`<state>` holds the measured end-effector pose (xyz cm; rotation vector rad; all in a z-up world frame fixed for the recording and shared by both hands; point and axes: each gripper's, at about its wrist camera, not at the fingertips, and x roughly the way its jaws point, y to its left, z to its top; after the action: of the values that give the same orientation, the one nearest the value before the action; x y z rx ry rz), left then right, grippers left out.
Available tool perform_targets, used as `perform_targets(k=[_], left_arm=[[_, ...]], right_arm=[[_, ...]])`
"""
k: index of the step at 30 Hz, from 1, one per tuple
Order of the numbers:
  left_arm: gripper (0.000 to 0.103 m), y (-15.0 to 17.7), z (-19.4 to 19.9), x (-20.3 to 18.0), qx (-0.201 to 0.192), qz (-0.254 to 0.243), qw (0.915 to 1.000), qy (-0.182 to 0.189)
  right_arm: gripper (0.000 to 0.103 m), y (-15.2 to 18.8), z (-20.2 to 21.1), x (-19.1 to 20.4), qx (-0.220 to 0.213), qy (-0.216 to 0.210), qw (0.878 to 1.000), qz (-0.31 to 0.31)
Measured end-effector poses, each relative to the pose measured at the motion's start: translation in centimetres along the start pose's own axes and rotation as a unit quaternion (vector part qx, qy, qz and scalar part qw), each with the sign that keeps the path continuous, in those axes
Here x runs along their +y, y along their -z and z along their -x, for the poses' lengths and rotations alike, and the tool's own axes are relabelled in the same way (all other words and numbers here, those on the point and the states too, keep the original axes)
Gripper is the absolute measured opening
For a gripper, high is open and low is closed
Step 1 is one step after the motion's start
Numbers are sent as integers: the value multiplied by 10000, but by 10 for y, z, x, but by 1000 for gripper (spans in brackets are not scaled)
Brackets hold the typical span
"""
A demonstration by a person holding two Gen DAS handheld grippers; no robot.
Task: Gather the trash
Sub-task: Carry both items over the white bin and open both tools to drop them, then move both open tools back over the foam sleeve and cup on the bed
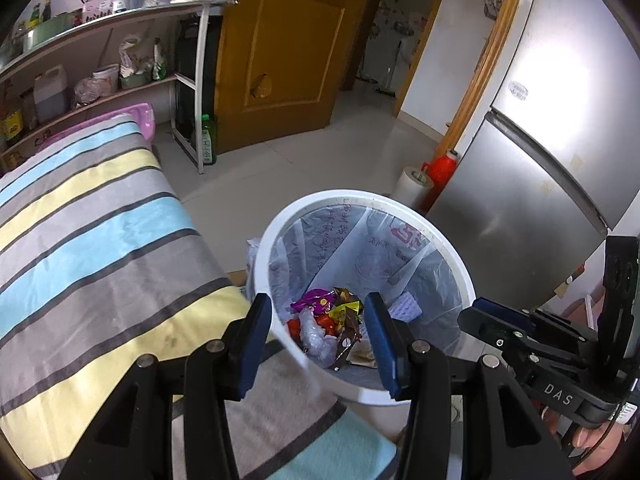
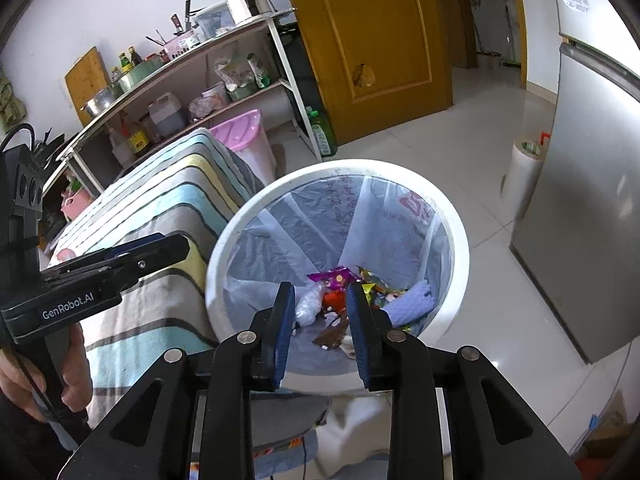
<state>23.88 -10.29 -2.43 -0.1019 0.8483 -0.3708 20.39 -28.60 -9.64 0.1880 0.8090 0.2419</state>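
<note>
Both grippers hang over the white bin, which fills the lower middle of each wrist view beside the striped cloth at the left. The left gripper has its fingers standing moderately apart with nothing between the pads; only the bin's contents show through the gap. The right gripper has its fingers narrower, also empty, pads clear of everything.

The trash lies at the bottom of the bin, inside a thin translucent liner bag printed with red lettering: crinkled foil wrappers in purple, orange and yellow, a clear crumpled plastic piece, a brown scrap, and a pale blue cloth or sponge against the far wall. It looks as though the pieces have already gone in, so this seems a late stage, though whether more litter waits on the cloth outside the frame cannot be told.

All of it should handle as feather-light, limp stuff. Foil wrappers are slick and springy, so a pinch on a flat face may slide; a crumpled ridge or twisted end gives the pads more to bite on. The clear plastic would collapse under any squeeze. The liner itself is flimsy and tears easily, so if the bag is to be lifted, the gathered rim folded over the bin's edge is likely the place to grasp, bunching several layers together rather than pulling one sheet
</note>
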Motion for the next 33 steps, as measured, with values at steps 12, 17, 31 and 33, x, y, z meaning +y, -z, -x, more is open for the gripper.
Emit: perform_targets(k=[12,17,31,33], left_arm=[[50,24,57,22,-415,179,9987,-237],[50,37,79,35,-526,313,9975,-360],[50,69,119,68,-781,646,9917,-789],[50,73,122,72,-801,696,9908,-838]], right_arm=[[28,6,32,54,-231,-345,9979,494],[28,10,35,79,-231,-514,9960,693],[29,24,35,133,-202,-957,9885,1154],[30,26,33,141,-183,-999,9873,1225]])
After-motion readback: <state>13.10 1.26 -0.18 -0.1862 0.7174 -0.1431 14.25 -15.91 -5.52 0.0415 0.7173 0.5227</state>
